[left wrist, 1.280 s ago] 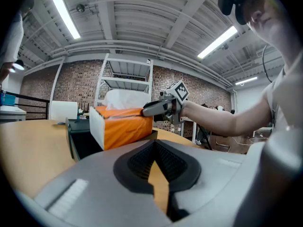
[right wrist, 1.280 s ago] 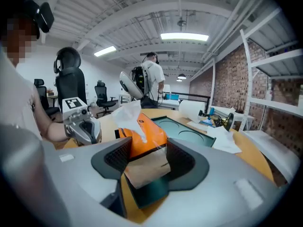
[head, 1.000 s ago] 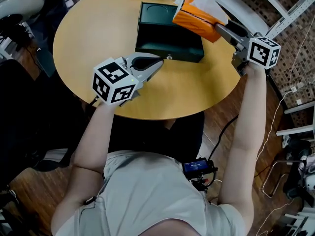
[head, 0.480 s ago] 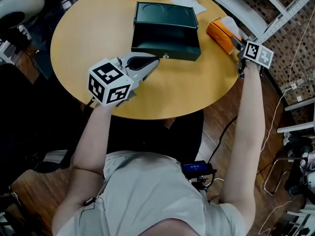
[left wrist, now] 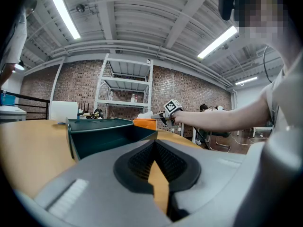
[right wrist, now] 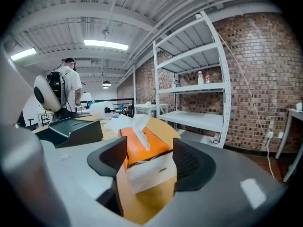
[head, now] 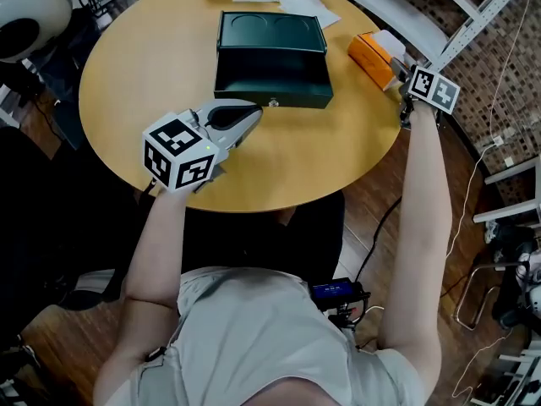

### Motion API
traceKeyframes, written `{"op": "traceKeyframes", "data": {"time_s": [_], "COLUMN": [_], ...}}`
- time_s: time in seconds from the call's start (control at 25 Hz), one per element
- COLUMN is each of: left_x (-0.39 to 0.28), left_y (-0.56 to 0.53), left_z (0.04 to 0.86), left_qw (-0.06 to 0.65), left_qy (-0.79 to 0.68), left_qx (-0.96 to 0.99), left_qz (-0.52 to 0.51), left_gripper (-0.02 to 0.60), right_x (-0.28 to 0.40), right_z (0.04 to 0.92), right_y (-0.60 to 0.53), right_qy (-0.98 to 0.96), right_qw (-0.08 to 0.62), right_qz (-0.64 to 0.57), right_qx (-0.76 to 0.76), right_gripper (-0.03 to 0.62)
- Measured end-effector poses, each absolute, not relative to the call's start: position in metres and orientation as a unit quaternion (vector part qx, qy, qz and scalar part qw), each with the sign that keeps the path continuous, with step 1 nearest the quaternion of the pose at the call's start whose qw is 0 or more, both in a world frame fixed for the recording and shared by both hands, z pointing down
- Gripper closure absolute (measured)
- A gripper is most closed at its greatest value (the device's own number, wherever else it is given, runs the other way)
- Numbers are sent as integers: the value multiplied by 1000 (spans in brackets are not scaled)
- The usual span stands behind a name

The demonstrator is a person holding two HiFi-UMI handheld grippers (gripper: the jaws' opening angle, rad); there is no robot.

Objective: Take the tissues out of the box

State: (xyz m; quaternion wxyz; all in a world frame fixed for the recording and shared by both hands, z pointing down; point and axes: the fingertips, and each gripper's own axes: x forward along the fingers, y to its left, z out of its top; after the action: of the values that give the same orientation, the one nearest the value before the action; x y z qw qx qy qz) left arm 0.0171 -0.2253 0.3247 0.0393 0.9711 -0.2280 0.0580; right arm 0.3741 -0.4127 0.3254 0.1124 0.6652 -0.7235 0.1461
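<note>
An orange tissue pack [head: 372,56] lies on the round wooden table [head: 152,57] near its right edge, to the right of the open dark green box [head: 270,91]. A white tissue [right wrist: 138,129] sticks out of the pack's top. My right gripper [head: 391,72] reaches in from the right, and the pack [right wrist: 142,148] sits between its jaws. Those jaws are opening and no longer squeeze it. My left gripper [head: 251,115] hovers shut and empty over the table just in front of the box [left wrist: 104,138]. The box interior looks empty.
White papers [head: 306,5] and a paper roll [right wrist: 102,110] lie at the table's far side. A metal shelf rack [head: 473,19] stands close behind the right gripper. A person [right wrist: 70,86] stands far off. Cables and gear lie on the floor at right.
The right gripper carried the orange pack from above the box to the right edge of the table and set it down, then widened its jaws. The left gripper barely moved.
</note>
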Motion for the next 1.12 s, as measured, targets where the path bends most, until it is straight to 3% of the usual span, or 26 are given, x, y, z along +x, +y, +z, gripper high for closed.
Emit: {"op": "traceKeyframes", "data": {"time_s": [0.16, 0.24, 0.36, 0.56, 0.72, 1.12], "left_x": [16, 17, 17, 17, 17, 18], "left_y": [-226, -226, -225, -225, -225, -224], "left_z": [324, 324, 324, 324, 324, 323], "left_qw": [38, 38, 38, 39, 39, 39], "left_qy": [-228, -229, -228, -229, -229, -228], "left_qx": [971, 971, 971, 971, 971, 971], "left_qz": [58, 58, 57, 57, 59, 59], "left_gripper": [581, 581, 581, 581, 581, 581], "right_x": [338, 285, 207, 108, 71, 48], "right_z": [279, 262, 252, 266, 301, 333], "right_y": [-396, -379, -339, -260, -226, -201], "right_qy": [-765, -825, -897, -971, -987, -995], "right_qw": [82, 68, 44, 20, 49, 64], "right_qz": [82, 54, 39, 43, 43, 40], "right_qx": [634, 558, 439, 234, 148, 71], "right_gripper": [314, 401, 450, 512, 588, 592]}}
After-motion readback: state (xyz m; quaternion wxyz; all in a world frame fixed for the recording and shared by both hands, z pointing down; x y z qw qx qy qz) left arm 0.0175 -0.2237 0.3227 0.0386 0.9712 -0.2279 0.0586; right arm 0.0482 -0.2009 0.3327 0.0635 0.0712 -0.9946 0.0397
